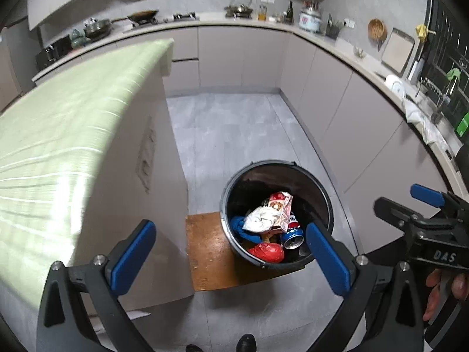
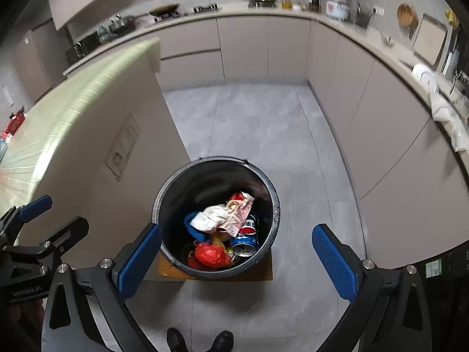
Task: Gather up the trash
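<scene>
Hovering over the bin (image 2: 215,217), the right gripper (image 2: 237,261) hangs wide open and empty, and the left gripper (image 1: 231,258) beside it is spread just as wide. Down inside lie a crumpled wrapper (image 2: 239,212), a blue can (image 2: 244,245) and a red bag (image 2: 209,253), the bin standing on a brown board (image 1: 208,252) by the counter (image 1: 67,135).

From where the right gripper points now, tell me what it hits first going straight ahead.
Most likely the trash in the black bin: the white crumpled bag sits about midway between the open right gripper jaws. Depth is unclear.
</scene>
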`<state>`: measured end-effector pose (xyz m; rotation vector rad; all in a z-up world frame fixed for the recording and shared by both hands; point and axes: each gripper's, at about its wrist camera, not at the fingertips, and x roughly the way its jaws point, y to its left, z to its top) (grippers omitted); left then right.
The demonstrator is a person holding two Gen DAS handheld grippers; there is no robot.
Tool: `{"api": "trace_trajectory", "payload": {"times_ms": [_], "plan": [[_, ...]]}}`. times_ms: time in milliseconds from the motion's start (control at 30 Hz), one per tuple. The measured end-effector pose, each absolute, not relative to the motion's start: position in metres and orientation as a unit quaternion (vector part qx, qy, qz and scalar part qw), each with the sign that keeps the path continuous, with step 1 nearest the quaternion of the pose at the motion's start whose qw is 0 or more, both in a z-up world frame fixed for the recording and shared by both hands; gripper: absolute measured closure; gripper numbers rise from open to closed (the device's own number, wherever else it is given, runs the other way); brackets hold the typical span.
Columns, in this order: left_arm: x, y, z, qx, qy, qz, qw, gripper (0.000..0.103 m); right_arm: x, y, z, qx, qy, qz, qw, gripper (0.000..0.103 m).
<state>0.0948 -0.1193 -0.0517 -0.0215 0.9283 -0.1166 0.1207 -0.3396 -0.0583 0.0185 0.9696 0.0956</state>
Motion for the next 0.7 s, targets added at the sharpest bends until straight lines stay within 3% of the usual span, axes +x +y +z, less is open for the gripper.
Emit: {"api": "trace_trajectory", "payload": {"times_ms": [400, 700], "plan": [[0.024, -0.075, 0.015, -0.021, 0.378, -0.047, 0.924, 0.0, 0.032, -0.288, 0.026, -0.003, 0.4, 0.066, 0.914, 0.0], [-0.01, -0.046, 0.034, -0.022, 0.35, -0.053, 0.935, 0.0, -0.01, -0.25, 0.048, -0.018, 0.388, 0.077, 0.918, 0.0]]}}
